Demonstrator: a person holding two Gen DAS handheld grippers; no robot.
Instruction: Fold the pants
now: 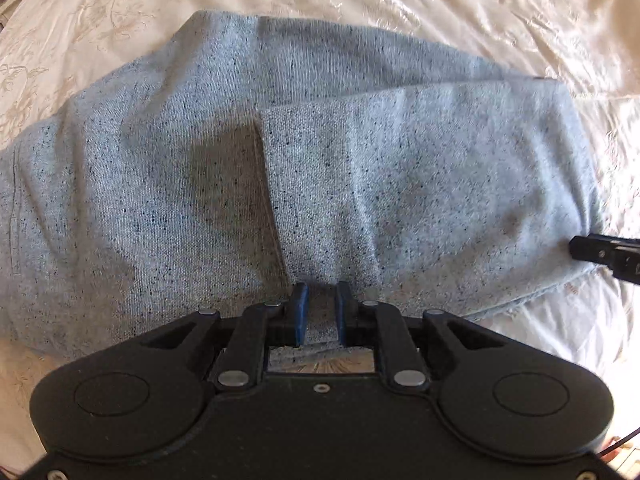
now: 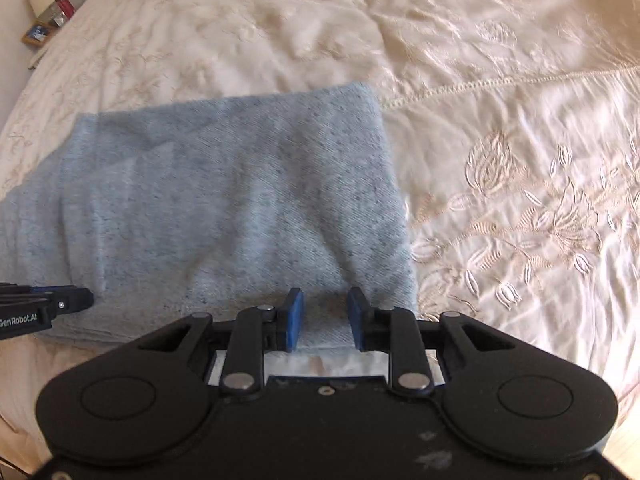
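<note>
Here the grey pants [image 1: 320,168] lie part-folded on the cream bedspread [image 2: 500,140]. The left claw [image 1: 322,308] pinches the near cloth edge; the right claw [image 2: 324,318] straddles cloth, grip unclear. Both should probably lift evenly, keeping the edge taut and square.

The speckled grey-blue pants [image 1: 320,168] lie folded flat on the bed, one layer's hemmed edge lying across the top.

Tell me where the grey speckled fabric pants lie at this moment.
The grey speckled fabric pants lie folded on the cream embroidered bedspread. In both wrist views they fill the middle, and their near edge sits between the blue pads of each hand-held gripper.
</note>
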